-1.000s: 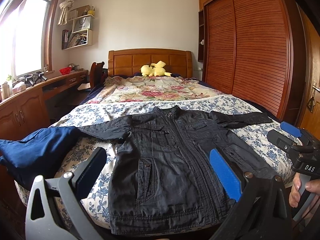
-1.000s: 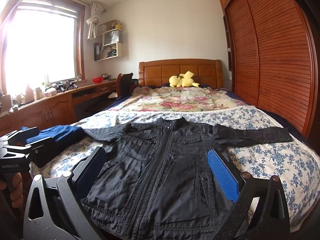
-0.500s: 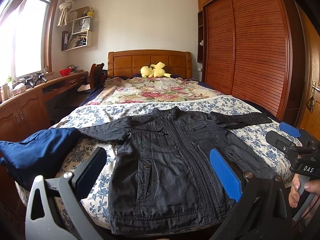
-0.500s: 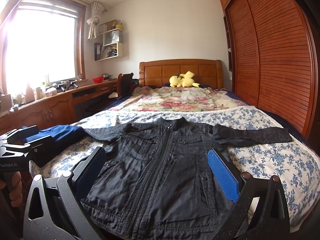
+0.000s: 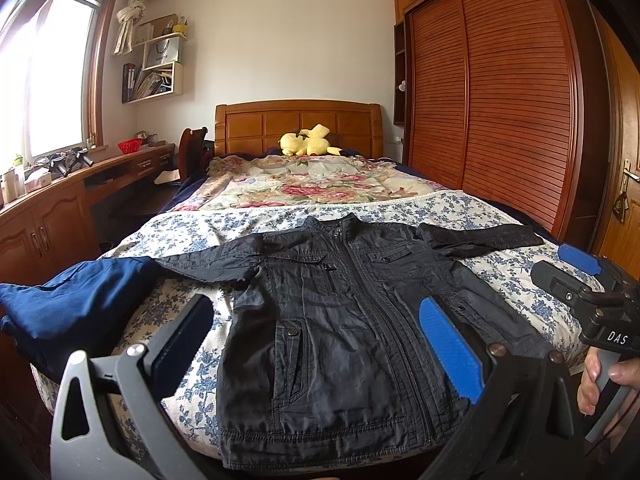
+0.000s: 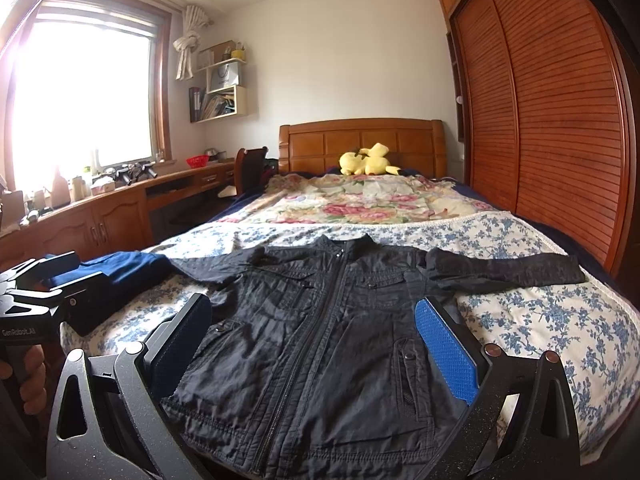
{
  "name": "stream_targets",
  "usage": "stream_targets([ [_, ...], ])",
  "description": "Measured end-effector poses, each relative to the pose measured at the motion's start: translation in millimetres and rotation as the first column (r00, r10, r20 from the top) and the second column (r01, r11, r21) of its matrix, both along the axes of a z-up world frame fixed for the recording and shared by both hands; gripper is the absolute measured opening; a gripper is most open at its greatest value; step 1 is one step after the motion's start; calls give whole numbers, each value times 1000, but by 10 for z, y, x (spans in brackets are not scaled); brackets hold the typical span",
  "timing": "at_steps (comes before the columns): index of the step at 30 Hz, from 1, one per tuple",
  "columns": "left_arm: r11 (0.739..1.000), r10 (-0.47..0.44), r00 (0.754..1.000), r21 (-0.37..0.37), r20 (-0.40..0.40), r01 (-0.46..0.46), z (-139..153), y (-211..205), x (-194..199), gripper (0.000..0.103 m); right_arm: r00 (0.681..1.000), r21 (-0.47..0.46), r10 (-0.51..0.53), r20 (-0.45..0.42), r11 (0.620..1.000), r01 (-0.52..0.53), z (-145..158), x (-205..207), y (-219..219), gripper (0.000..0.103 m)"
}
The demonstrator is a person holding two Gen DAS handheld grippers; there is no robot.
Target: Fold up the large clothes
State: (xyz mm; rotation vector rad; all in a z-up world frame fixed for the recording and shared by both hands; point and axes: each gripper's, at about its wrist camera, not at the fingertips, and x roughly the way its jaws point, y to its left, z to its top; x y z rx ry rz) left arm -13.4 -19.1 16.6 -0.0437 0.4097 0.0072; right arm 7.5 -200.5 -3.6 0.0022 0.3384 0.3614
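Observation:
A black zip-front jacket (image 5: 340,380) (image 6: 320,380) lies flat and face up at the foot of the bed, hem nearest me. Its right sleeve (image 5: 480,236) (image 6: 508,270) stretches out sideways. The left sleeve (image 5: 208,260) reaches to a dark blue garment (image 5: 72,304) (image 6: 120,270) at the bed's left edge. My left gripper (image 5: 316,320) hovers open over the jacket's lower half, holding nothing. My right gripper (image 6: 314,316) is open too, above the hem, touching nothing. Each gripper shows in the other's view, the right gripper (image 5: 580,276) by the bed's right corner and the left gripper (image 6: 52,280) beside the blue garment.
The bed (image 5: 192,232) carries a blue-flowered sheet and a rose quilt, with a yellow plush toy (image 5: 308,142) at the headboard. A slatted wooden wardrobe (image 5: 500,120) runs along the right. A long desk (image 5: 60,208) and a chair (image 5: 192,148) stand on the left under the window.
The left gripper's view has drifted very slightly. The jacket, the blue garment and the right gripper lie as before.

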Motion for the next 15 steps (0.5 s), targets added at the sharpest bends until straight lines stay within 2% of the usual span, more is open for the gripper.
stream_targets([
  [15,1000,1,1000,1,-1,-1,0,-4,-3,103,1000,2,1,0,1000,-1,-6,-4,-6,103],
])
